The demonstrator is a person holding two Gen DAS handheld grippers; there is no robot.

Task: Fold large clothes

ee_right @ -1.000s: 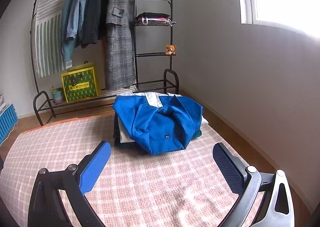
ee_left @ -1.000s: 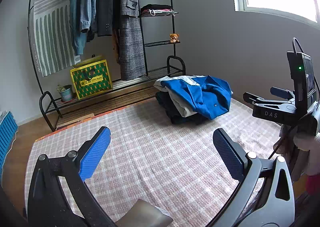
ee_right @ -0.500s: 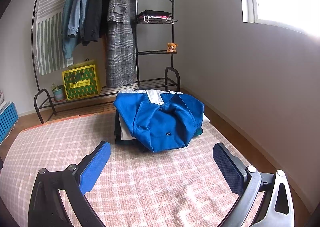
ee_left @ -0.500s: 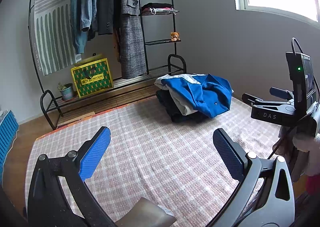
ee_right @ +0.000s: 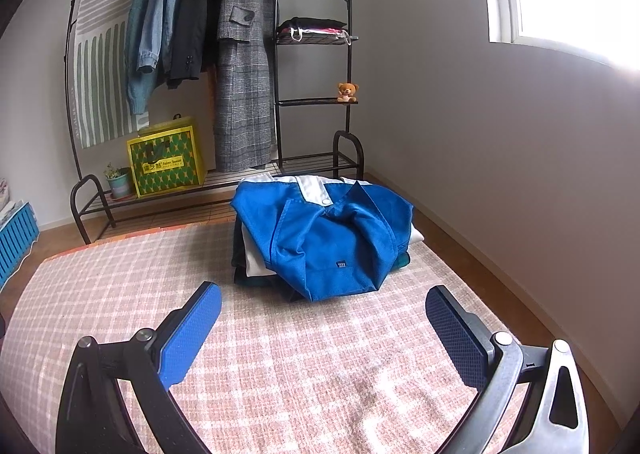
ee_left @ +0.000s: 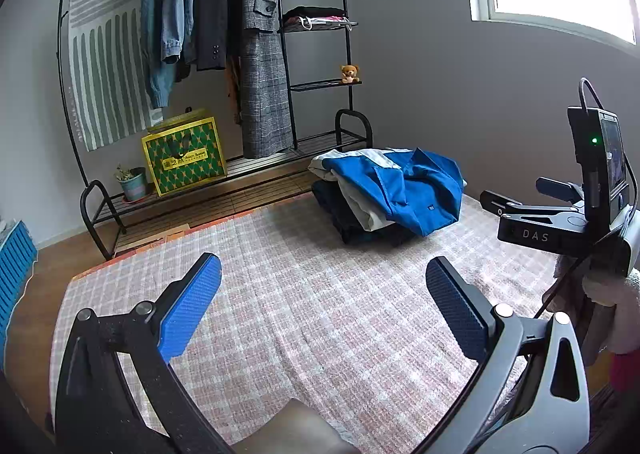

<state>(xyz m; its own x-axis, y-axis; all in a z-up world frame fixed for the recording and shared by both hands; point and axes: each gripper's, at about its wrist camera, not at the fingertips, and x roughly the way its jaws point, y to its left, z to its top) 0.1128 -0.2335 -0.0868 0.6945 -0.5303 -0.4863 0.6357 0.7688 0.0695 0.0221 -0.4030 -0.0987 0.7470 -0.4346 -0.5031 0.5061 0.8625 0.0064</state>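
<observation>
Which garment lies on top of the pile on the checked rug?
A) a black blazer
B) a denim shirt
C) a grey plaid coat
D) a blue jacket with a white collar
D: the blue jacket with a white collar crowns the pile; the other garments hang on the rack.

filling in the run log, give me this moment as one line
left gripper open, empty | right gripper open, empty | blue jacket on clothes pile, untouched | pile on checked rug

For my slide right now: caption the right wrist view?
Open right gripper faces blue jacket atop clothes pile on checked rug.
</observation>
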